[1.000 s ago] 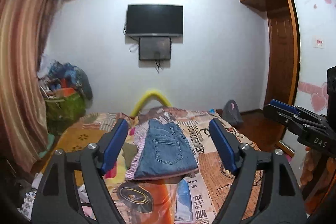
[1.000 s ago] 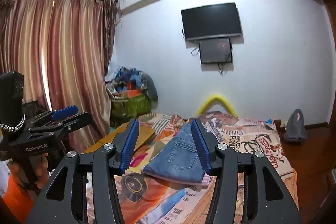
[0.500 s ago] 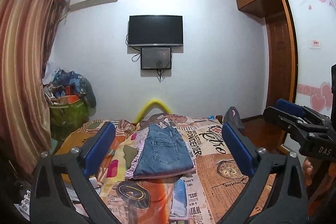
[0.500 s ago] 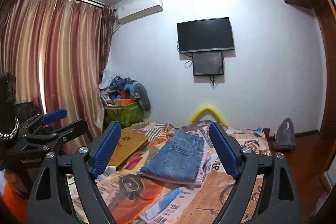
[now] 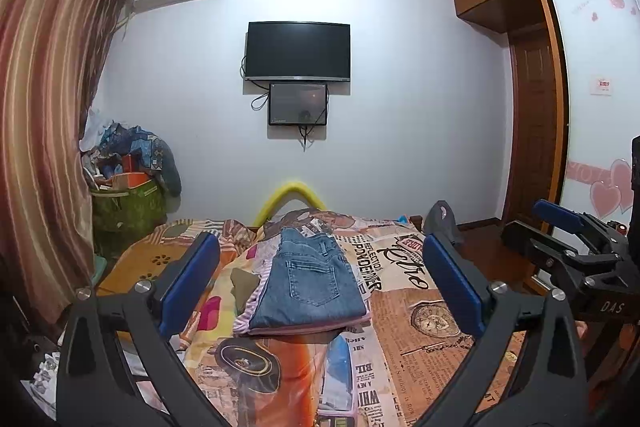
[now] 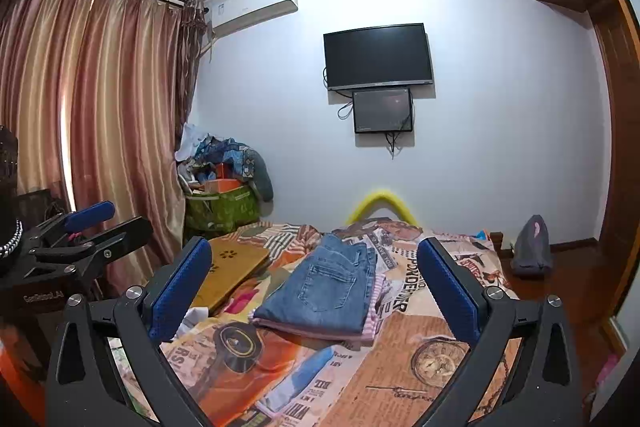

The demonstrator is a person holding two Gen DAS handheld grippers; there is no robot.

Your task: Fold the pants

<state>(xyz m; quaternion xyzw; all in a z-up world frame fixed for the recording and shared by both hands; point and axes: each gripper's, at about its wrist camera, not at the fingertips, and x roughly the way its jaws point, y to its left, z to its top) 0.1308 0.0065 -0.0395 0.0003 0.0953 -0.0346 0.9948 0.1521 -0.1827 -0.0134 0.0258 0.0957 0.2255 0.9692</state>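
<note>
Both grippers point(image 5: 320, 281) point(image 6: 314, 287) gape, jaws just widened, short of folded jeans point(image 5: 310, 283).

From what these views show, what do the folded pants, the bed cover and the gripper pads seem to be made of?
Folded pants: blue denim, matte and faded, with a stitched back pocket. Bed cover: thin printed woven fabric, probably cotton or polyester, wrinkled and without shine. Pads of the left gripper: blue, finely dotted, likely rubber or soft plastic on black, probably plastic fingers.

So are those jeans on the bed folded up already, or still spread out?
Folded. The jeans lie as a compact rectangle, back pocket up, stacked on other folded clothes on the bed. Neither claw touches them.
</note>
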